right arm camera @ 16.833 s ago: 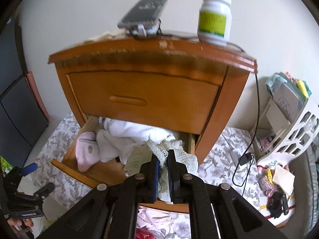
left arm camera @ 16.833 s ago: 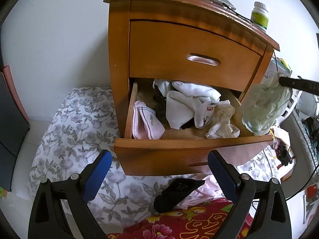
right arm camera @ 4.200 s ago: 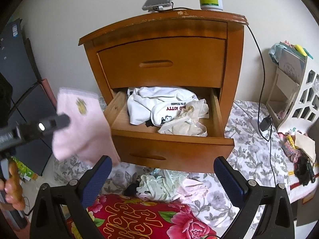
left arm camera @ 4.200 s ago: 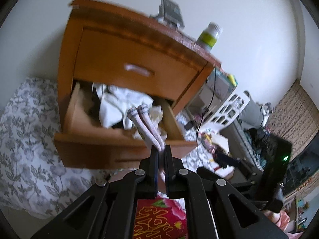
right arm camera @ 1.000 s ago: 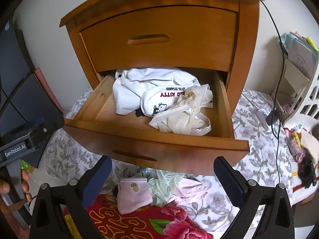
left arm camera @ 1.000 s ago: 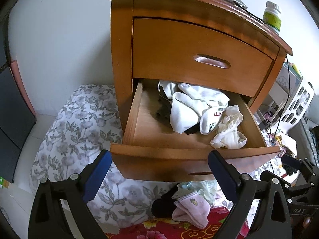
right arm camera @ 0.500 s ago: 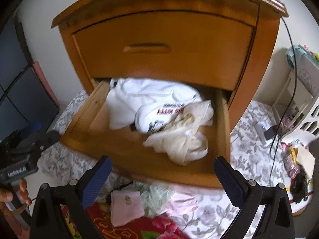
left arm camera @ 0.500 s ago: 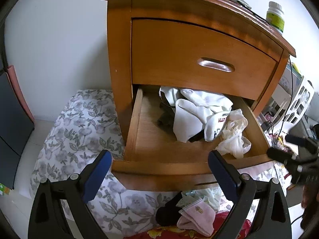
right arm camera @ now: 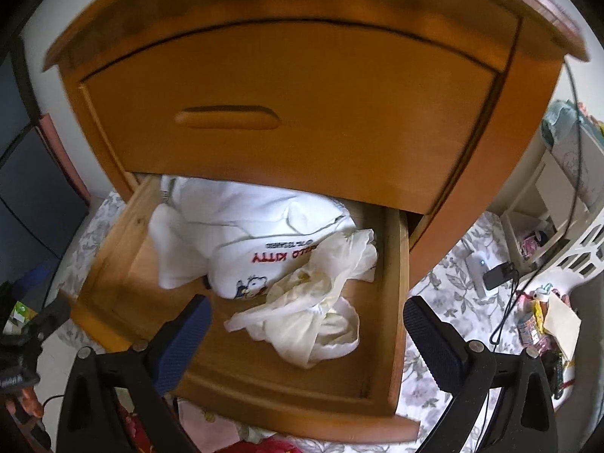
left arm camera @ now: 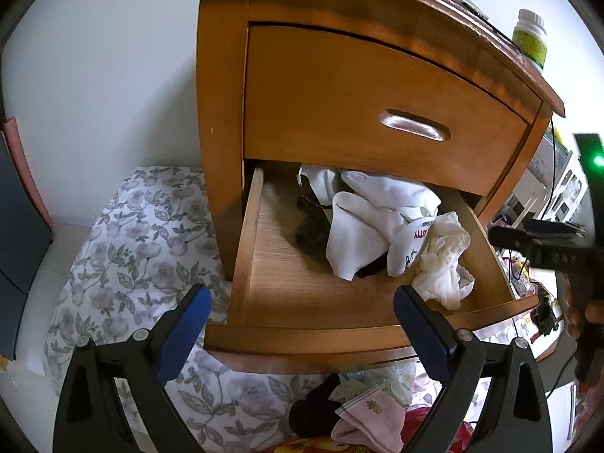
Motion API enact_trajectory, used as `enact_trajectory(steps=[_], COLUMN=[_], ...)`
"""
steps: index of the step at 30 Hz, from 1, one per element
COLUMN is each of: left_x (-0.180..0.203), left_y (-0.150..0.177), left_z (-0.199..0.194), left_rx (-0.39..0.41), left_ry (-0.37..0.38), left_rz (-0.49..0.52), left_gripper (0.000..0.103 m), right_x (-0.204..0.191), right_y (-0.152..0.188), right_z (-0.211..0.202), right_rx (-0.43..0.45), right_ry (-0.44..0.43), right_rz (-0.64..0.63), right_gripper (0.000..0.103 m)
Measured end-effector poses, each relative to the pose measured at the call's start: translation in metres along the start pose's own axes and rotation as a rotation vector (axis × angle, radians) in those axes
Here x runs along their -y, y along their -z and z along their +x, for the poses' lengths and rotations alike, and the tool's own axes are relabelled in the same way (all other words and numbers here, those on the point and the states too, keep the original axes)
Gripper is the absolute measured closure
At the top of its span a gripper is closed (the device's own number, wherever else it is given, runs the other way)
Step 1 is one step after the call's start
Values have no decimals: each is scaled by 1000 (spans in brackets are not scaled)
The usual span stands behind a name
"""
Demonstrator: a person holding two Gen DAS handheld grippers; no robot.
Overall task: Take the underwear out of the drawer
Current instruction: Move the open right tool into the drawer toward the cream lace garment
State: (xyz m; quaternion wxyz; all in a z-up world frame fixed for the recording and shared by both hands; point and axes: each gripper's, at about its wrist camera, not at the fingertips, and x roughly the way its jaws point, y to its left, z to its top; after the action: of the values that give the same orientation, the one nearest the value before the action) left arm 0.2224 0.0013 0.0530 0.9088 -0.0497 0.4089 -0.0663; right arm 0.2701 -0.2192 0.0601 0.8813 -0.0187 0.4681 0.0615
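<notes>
open drawer (left arm camera: 302, 332), white underwear (left arm camera: 443, 264) inside, left tongs (left arm camera: 302, 324) spread wide

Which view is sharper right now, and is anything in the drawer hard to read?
Left wrist: sharp, with fisheye bending at the edges and the drawer back in shadow, so the dark item there is unclear. Right wrist: motion blur smears the cabinet, but the cream underwear stays readable.
</notes>
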Motion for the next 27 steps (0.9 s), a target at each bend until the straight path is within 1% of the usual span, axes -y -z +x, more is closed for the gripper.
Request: enact_trajectory(steps=[5,7,11,16,17,21,24,26,27], left_x=[0,-1,-4,-5,-5,-7,-8,-8,-8], left_y=[0,0,0,1,1,1,2,2,3], left_z=[7,10,15,21,22,26,28,30,30], left_rx=[-11,-15,-26,-39,-42,-49,-54,-59,-61], left_ry=[8,8,11,19,20,21,23,25,25], left_rz=[12,11,4,8,9,3,1,1,1], left_gripper=[6,6,6,6,6,6,6,6,6], right_x=[11,14,19,33,34,38,38,36,34], right_y=[-10,-12,-15,-26,-27,-31,-31,-29,-28], right_z=[27,38,55,72,75,87,95,101,103], right_rx=[-73,-108,-153,-175,-179,-197,-216,-234,-242], right_ry=[-23,-34,-49,-35,-36,-50,-60,-69,-71], right_rz=[48,73,96,148,152,165,165,157,153], right_gripper=[13,18,19,34,35,45,50,56,62])
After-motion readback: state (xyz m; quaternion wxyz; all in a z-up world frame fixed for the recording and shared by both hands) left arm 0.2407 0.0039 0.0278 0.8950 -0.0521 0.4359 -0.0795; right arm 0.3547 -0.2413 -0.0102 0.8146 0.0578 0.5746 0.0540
